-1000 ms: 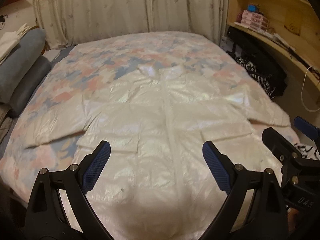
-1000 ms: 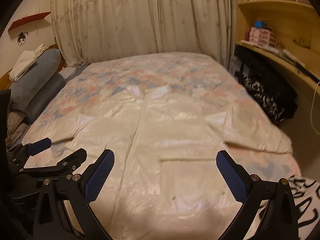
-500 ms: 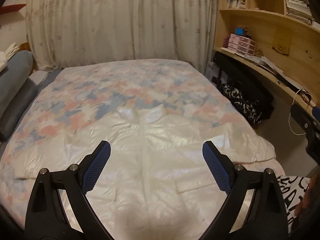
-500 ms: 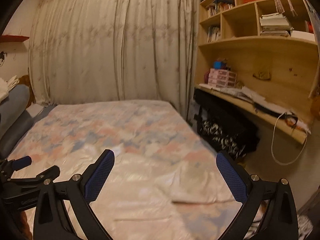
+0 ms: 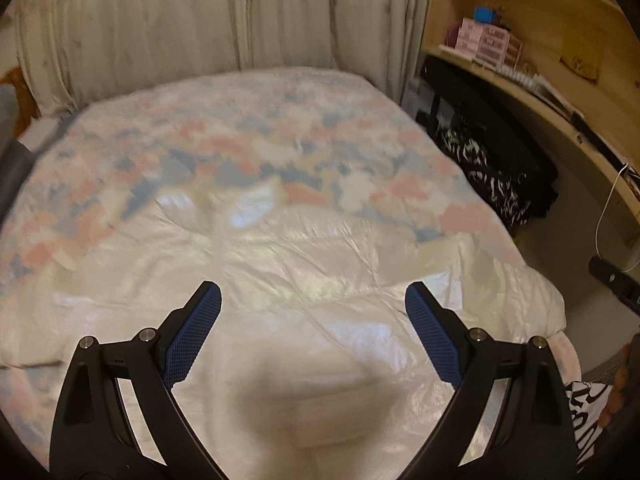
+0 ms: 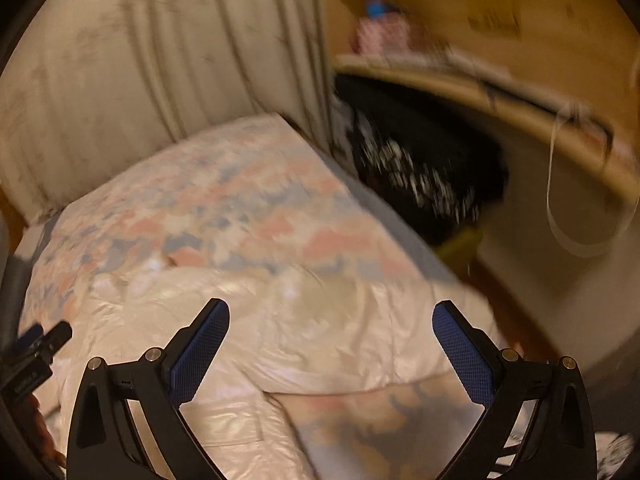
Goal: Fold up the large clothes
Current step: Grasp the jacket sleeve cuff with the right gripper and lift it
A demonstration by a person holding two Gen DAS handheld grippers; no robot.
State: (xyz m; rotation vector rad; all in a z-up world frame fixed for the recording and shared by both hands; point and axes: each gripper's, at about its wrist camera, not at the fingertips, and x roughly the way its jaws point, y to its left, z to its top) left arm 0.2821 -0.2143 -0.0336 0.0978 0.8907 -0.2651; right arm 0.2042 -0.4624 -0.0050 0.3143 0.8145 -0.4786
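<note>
Left wrist view: the left gripper (image 5: 313, 332) is held above the near part of the coat (image 5: 304, 280), pointing along the bed (image 5: 248, 136) toward the curtain (image 5: 224, 16).
Left gripper state: the jaws are spread wide and nothing is held between the blue pads (image 5: 194, 334).
Right wrist view: the right gripper (image 6: 330, 354) is held over the coat (image 6: 304, 320) near its right sleeve, tilted toward the bed's (image 6: 224, 200) right edge; this picture is blurred.
Right gripper state: the jaws are spread wide, with nothing gripped between them.
Other gripper: the left gripper's tip (image 6: 38, 344) is seen at the left edge of the right wrist view, and a black part of the right gripper (image 5: 614, 280) at the right edge of the left wrist view.
Hand: part of a hand (image 5: 618, 388) is seen at the lower right of the left wrist view.
Coat position: the cream, shiny coat is laid flat and face up on the patterned cover, collar toward the curtain, sleeves spread to both sides (the right sleeve reaches the bed's edge).
Writing: some white lettering is seen on the left gripper's body in the right wrist view, too blurred to be read.
Surroundings: a wooden shelf (image 5: 532, 40) with pink boxes (image 5: 486, 42) is placed to the right of the bed; a black bag with white marks (image 5: 492, 168) is wedged between bed and shelf; a white cable (image 5: 608, 216) is hung from the shelf edge.
</note>
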